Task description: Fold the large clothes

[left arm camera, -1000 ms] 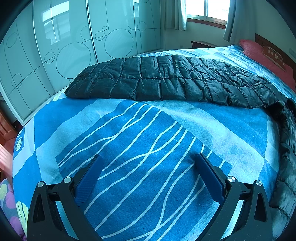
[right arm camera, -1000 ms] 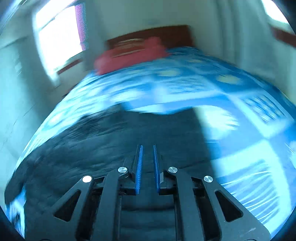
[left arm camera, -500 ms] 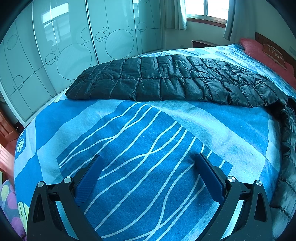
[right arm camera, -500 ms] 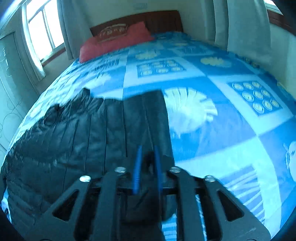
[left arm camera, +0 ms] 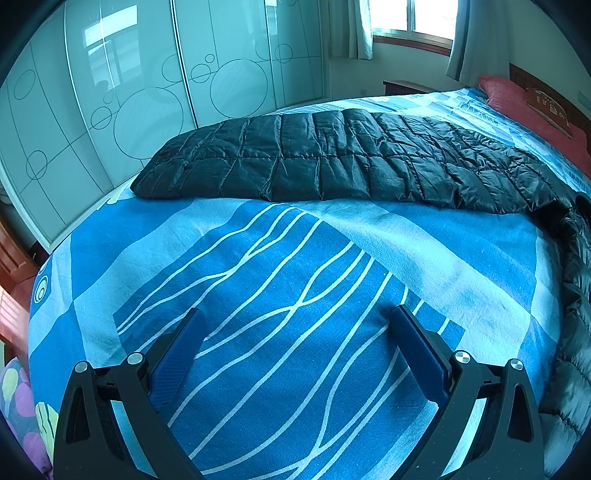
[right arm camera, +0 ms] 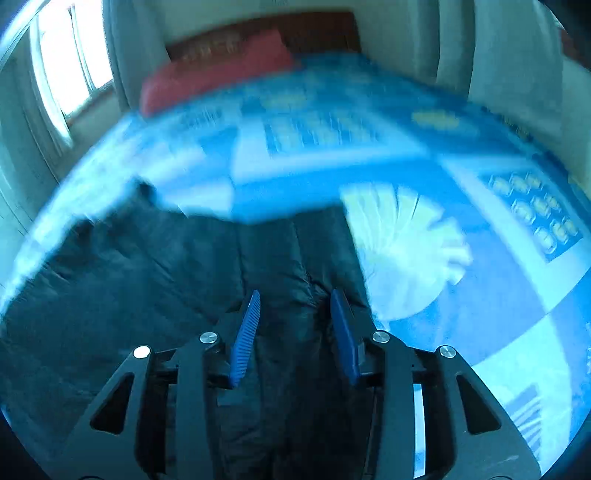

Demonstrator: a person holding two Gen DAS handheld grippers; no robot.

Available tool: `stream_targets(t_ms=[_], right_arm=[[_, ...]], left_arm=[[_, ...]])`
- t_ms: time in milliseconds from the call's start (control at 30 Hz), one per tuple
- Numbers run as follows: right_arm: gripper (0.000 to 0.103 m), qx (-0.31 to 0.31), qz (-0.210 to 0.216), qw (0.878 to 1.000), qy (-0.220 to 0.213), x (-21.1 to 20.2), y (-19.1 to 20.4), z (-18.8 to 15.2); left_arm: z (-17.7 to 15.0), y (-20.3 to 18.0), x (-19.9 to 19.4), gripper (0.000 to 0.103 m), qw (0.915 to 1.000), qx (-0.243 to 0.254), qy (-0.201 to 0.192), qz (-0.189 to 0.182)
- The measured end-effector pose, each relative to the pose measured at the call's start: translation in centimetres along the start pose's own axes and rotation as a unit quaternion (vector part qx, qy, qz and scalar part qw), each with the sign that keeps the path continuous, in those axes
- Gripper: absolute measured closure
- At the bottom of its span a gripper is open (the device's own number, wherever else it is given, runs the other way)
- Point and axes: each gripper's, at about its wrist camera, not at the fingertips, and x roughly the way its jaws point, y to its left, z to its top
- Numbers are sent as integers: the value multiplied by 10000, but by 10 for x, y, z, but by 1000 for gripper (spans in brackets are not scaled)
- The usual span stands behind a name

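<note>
A large black quilted down garment point(left arm camera: 332, 158) lies spread across the far half of the bed point(left arm camera: 258, 277) in the left wrist view, its right part running down the bed's right side. My left gripper point(left arm camera: 295, 317) is wide open and empty, above bare sheet, well short of the garment. In the blurred right wrist view the same black garment point(right arm camera: 129, 277) fills the lower left. My right gripper point(right arm camera: 295, 299) is open directly over the garment's right edge, with dark fabric lying between the fingers, not clamped.
The bed has a blue patterned sheet point(right arm camera: 480, 295) and a red pillow point(right arm camera: 221, 62) at the wooden headboard. Sliding glass wardrobe doors point(left arm camera: 110, 92) stand beyond the bed's far side. Curtained windows point(left arm camera: 410, 18) are at the back. A colourful spotted cloth point(left arm camera: 18, 398) shows at lower left.
My right gripper was shut on the garment's edge and has opened, letting the fabric go while the camera swings. My left gripper has stayed open and nearly still.
</note>
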Motion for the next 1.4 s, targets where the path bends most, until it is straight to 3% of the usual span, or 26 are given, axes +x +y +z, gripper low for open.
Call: stream_targets(t_ms=[100, 167, 233, 300, 400, 533, 800, 1033, 1200, 1400], right_arm=[[61, 28, -134, 9998, -147, -21, 7, 1], [49, -100, -41, 9994, -328, -43, 19, -11], [26, -360, -16, 9979, -534, -67, 36, -30], [17, -552, 21, 9962, -668, -86, 54, -53], [17, -578, 157, 9968, -522, -88, 65, -72], [16, -616, -77, 9977, -284, -61, 71, -84], [13, -597, -24, 9975, -381, -56, 70, -94], [12, -587, 2, 9973, -448, -56, 69, -96], [12, -611, -20, 9970, -468, -57, 68, -97], [12, -630, -33, 9969, -477, -58, 68, -97]], left_arm=[[0, 1, 0, 4, 10000, -5, 1, -9], [0, 0, 0, 4, 10000, -9, -1, -12], [0, 1, 0, 4, 10000, -7, -6, -9], [0, 1, 0, 4, 10000, -20, 1, -25], [0, 0, -1, 4, 10000, -24, -1, -27], [0, 1, -2, 4, 10000, -44, 3, -54], [3, 5, -1, 4, 9998, -89, 119, -148], [10, 24, -1, 4, 9967, -397, 286, -652], [24, 60, -2, 4, 9837, -1201, 91, -1337], [62, 110, 30, 5, 9628, -2169, -247, -1592]])
